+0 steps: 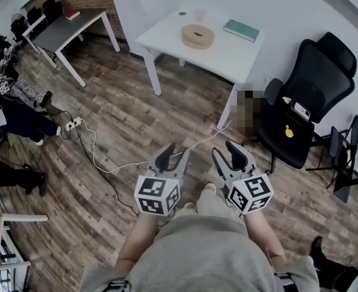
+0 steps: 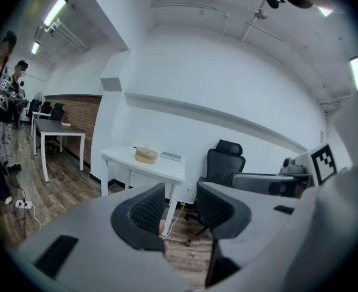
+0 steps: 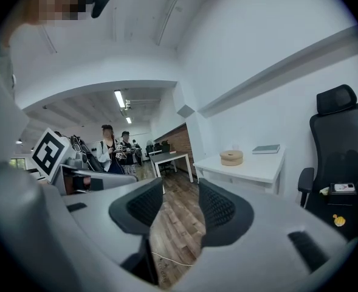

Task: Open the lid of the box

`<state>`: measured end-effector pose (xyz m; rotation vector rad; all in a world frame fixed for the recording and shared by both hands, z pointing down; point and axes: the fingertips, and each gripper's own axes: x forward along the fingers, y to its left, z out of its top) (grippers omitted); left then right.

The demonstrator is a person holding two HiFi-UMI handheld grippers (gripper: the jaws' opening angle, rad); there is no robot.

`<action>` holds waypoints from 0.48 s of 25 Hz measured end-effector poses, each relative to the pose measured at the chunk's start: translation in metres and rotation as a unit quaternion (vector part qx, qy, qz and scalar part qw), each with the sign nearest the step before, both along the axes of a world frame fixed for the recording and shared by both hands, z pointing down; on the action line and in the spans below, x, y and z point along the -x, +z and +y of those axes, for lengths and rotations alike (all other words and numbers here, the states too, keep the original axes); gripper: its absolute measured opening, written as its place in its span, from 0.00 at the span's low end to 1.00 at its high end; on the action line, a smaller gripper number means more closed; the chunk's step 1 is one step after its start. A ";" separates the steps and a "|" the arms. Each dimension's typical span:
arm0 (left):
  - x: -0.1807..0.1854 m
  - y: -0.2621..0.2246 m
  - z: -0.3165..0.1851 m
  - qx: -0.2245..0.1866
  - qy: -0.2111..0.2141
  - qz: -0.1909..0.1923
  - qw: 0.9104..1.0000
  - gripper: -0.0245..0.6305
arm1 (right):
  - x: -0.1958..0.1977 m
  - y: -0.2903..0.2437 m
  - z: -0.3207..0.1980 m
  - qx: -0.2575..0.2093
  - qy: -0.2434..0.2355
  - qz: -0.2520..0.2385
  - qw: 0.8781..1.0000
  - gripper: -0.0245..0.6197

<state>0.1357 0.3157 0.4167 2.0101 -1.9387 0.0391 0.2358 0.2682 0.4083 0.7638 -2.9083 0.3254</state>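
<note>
1. Dead ahead of both pairs of jaws and well apart from them: low round tan box (image 1: 197, 36), lid still on, sitting near the middle of the white table (image 1: 160, 41), with a book (image 1: 240, 30) just to its right on the same top.
2. Up and left of the jaw line in the left gripper view, up and right of it in the right gripper view. Roughly centred between left gripper (image 1: 175, 152) and right gripper (image 1: 226, 151); neither hand clearly nearer.
3. No long axis to line up on, being round; only a dark oval mark on top of the lid. Lid seam too small to make out from here.
4. Left gripper: jaws apart, nothing between the pads, floor and a table leg showing through the gap. Right gripper: jaws wider apart, also empty, only floorboards in the gap.
5. Both held side by side in front of the person's waist, pointing about level toward the table.
6. Probably next: walk up to the table, then steady the body with one gripper and take the lid rim with the other.
7. Room: wood-plank floor (image 1: 124, 108), white cable (image 1: 210, 135) across the path (likely trip risk), black office chair (image 1: 312, 96) right of the table, grey table (image 1: 63, 32) farther left by a brick wall, people standing in the background.
</note>
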 end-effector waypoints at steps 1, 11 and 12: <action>0.003 0.002 -0.004 0.001 -0.001 0.000 1.000 0.27 | 0.002 0.001 -0.005 0.002 0.001 -0.001 1.000 0.32; 0.038 0.013 -0.076 0.003 -0.012 0.001 1.000 0.27 | 0.037 0.007 -0.083 -0.004 0.000 -0.010 1.000 0.32; 0.042 0.013 -0.087 0.002 -0.013 0.000 1.000 0.27 | 0.043 0.005 -0.094 -0.008 -0.002 -0.010 1.000 0.32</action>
